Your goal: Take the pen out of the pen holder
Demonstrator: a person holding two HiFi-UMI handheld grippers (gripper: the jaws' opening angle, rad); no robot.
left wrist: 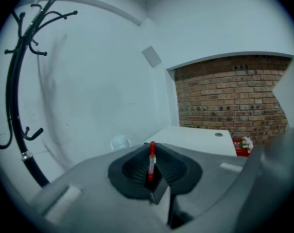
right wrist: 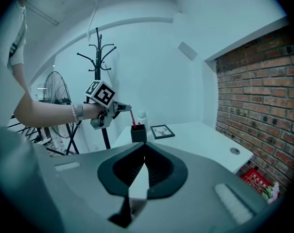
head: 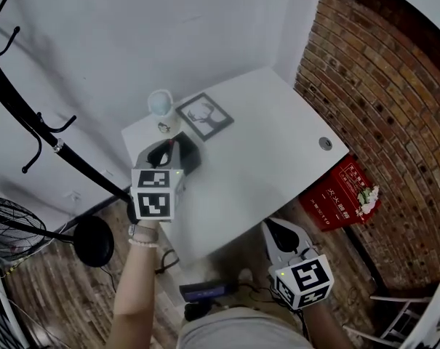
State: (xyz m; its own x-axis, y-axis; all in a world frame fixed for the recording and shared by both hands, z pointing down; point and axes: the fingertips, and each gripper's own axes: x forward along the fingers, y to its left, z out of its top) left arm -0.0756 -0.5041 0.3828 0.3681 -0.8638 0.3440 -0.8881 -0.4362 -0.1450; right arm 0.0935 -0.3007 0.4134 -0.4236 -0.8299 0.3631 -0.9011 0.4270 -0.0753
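A red pen (left wrist: 151, 160) with a white band stands upright between the jaws of my left gripper (left wrist: 152, 152), which is shut on it. Its lower end sits at the rim of the black square pen holder (left wrist: 158, 191); I cannot tell whether it is clear of the opening. The right gripper view shows the left gripper (right wrist: 121, 108) lifting the pen (right wrist: 132, 118) over the holder (right wrist: 138, 133) at the table's far left corner. In the head view, the holder (head: 190, 157) lies just past the left gripper (head: 169, 151). My right gripper (right wrist: 145, 145) hangs shut and empty near the table's front edge (head: 281, 233).
A framed deer picture (head: 204, 115) and a pale cup (head: 160, 107) stand behind the holder on the white table (head: 278, 144). A black coat rack (head: 30, 122) and a fan (head: 9, 224) are left of the table. A brick wall (head: 380, 86) and a red box (head: 343, 195) are on the right.
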